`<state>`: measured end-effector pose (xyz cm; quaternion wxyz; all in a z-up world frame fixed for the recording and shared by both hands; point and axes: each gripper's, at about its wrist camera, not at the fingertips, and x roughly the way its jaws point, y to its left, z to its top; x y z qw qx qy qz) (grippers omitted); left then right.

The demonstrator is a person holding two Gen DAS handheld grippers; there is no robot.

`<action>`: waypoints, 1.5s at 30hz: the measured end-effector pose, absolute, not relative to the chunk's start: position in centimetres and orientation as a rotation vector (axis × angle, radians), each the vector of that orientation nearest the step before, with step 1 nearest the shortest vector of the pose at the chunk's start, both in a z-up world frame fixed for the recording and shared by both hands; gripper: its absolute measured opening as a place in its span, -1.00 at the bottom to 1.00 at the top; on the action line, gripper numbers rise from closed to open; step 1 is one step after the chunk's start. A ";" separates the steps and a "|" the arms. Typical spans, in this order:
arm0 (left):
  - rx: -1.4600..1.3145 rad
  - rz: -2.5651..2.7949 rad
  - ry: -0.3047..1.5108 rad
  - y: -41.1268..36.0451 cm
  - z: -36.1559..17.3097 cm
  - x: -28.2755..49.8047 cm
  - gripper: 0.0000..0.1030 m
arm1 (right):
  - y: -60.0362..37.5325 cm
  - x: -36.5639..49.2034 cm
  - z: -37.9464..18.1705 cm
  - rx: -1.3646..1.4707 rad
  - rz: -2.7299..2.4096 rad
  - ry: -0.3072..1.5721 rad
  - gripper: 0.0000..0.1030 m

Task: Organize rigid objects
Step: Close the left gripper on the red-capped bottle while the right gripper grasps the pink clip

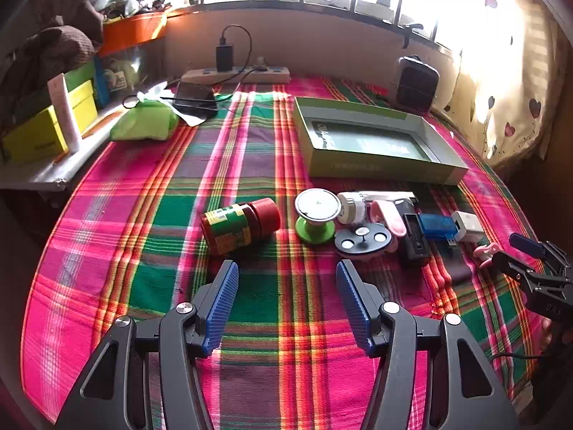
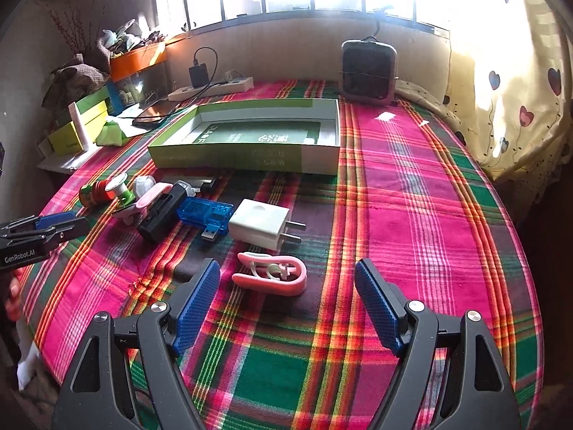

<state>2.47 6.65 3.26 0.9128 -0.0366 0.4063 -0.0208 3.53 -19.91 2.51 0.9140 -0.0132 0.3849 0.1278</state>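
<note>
On the plaid cloth lies a row of small objects. A red-capped jar (image 1: 240, 225) lies on its side just ahead of my open left gripper (image 1: 286, 268), which holds nothing. To its right stand a green spool (image 1: 317, 215), a white bottle (image 1: 352, 208), a dark disc with buttons (image 1: 361, 242), a black block (image 1: 415, 238), a blue USB stick (image 1: 438, 226) and a white charger (image 1: 467, 226). My right gripper (image 2: 287, 268) is open around a pink clip (image 2: 272, 273) without touching it. Beyond the clip sit the charger (image 2: 259, 228) and USB stick (image 2: 206, 215). An open green box (image 1: 376, 143) (image 2: 247, 136) lies behind.
A power strip (image 1: 236, 73) with a plugged adapter, a phone (image 1: 195, 98) and a green pouch (image 1: 145, 122) lie at the far left. Yellow boxes (image 1: 43, 132) stack on a side shelf. A small fan (image 2: 369, 71) stands by the wall. A curtain (image 2: 519, 89) hangs at the right.
</note>
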 end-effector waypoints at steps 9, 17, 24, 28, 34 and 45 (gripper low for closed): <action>-0.116 -0.042 0.811 10.1 4.2 5.1 0.10 | -19.1 5.8 1.0 -0.034 0.399 0.902 0.51; -0.163 -0.099 0.860 11.2 3.0 6.9 0.10 | -17.3 3.2 0.8 -0.121 0.485 0.912 0.51; -0.191 -0.174 0.903 10.7 2.1 7.3 0.10 | -17.3 2.9 1.0 -0.127 0.450 0.899 0.51; -0.202 -0.211 0.903 10.2 2.2 6.5 0.10 | -17.3 4.1 0.8 -0.134 0.386 0.907 0.51; -0.155 -0.230 0.911 9.2 2.0 5.5 0.10 | -16.3 4.6 0.6 -0.146 0.389 0.913 0.51; -0.074 -0.169 0.934 9.4 1.1 8.0 0.10 | -16.3 5.2 0.6 -0.153 0.323 0.921 0.51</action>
